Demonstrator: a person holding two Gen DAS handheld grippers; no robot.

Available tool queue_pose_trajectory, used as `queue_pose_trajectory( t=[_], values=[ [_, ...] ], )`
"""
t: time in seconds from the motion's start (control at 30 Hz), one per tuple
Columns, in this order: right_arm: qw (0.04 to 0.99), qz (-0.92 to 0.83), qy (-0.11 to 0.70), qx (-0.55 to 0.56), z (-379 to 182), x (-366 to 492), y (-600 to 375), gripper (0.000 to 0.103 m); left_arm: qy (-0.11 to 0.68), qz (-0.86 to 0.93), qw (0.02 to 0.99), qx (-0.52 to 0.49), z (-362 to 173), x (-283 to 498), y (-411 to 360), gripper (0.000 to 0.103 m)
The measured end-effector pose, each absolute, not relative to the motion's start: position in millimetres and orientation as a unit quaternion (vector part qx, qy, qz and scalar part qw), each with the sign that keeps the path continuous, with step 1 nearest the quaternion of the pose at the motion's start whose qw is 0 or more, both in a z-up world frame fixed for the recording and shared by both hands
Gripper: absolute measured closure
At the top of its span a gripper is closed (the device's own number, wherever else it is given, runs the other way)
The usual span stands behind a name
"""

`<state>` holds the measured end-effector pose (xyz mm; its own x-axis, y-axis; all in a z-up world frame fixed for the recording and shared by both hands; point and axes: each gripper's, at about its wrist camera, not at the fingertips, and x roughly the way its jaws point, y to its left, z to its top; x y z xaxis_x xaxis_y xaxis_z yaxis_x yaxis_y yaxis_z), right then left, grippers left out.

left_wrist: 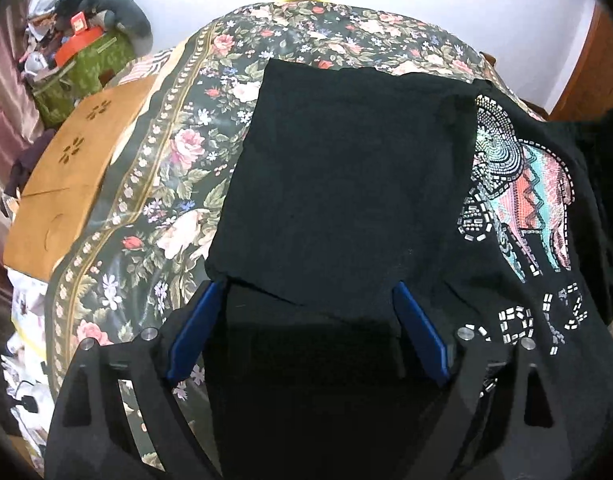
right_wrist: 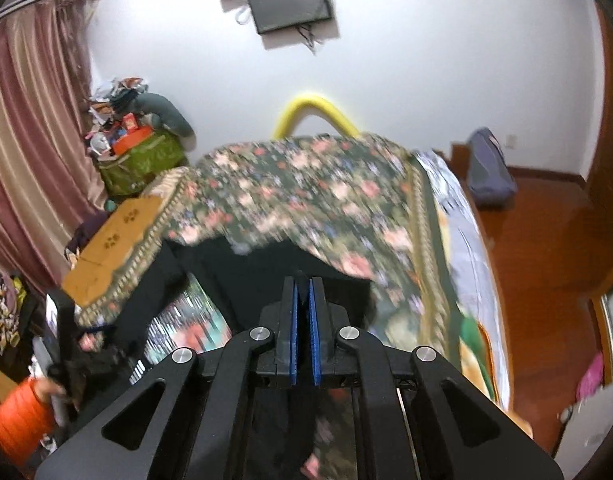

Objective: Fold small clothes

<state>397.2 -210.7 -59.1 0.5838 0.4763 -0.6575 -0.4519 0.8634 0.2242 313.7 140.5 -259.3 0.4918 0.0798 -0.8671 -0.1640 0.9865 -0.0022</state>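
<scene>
Left wrist view: a black shirt [left_wrist: 338, 184] is laid flat on the floral bedspread [left_wrist: 178, 152], one side panel already turned over onto the middle, so that only the right part of the beaded print [left_wrist: 518, 208] is left showing. The left gripper [left_wrist: 306, 292] is held over the near hem with its blue fingers [left_wrist: 194, 332] spread wide; the folded edge lies between them but is not pressed by either pad. Nothing is gripped. Judged: the wide stance fits either a release or a fresh approach to the hem.

Right wrist view (blurred): the right gripper [right_wrist: 305, 296] is seen with its fingers [right_wrist: 293, 328] brought together. A dark strip between the pads may be fabric, though this cannot be confirmed. The shirt [right_wrist: 242, 272] lies below and ahead on the bedspread [right_wrist: 306, 184], with the print [right_wrist: 186, 328] at near left. An orange sleeve [right_wrist: 18, 408] is visible at the lower left beside the other tool.
</scene>
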Motion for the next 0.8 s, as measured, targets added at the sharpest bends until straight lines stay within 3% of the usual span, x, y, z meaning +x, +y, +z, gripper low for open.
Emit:
queue_pose_trajectory(
  t=[0.17, 0.53, 0.67, 0.73, 0.8],
  values=[
    [0.879, 0.291, 0.378, 0.022, -54, 417, -163, 0.099, 0.498, 0.067, 0.863, -0.048, -259, 314, 141, 0.014],
    [0.812, 0.356, 0.462, 0.005, -141, 422, -57, 0.098, 0.477, 0.078, 0.874, -0.048, -233, 306, 165, 0.015],
    [0.787, 0.371, 0.493, -0.027, -160, 416, -37, 0.093, 0.460, 0.085, 0.882, -0.054, -218, 310, 179, 0.015],
    [0.777, 0.378, 0.501, -0.037, -160, 413, -37, 0.088, 0.452, 0.096, 0.885, -0.052, -211, 318, 188, 0.015],
    [0.782, 0.376, 0.495, -0.044, -155, 413, -43, 0.070, 0.447, 0.108, 0.887, -0.052, -207, 331, 197, 0.015]
  ],
)
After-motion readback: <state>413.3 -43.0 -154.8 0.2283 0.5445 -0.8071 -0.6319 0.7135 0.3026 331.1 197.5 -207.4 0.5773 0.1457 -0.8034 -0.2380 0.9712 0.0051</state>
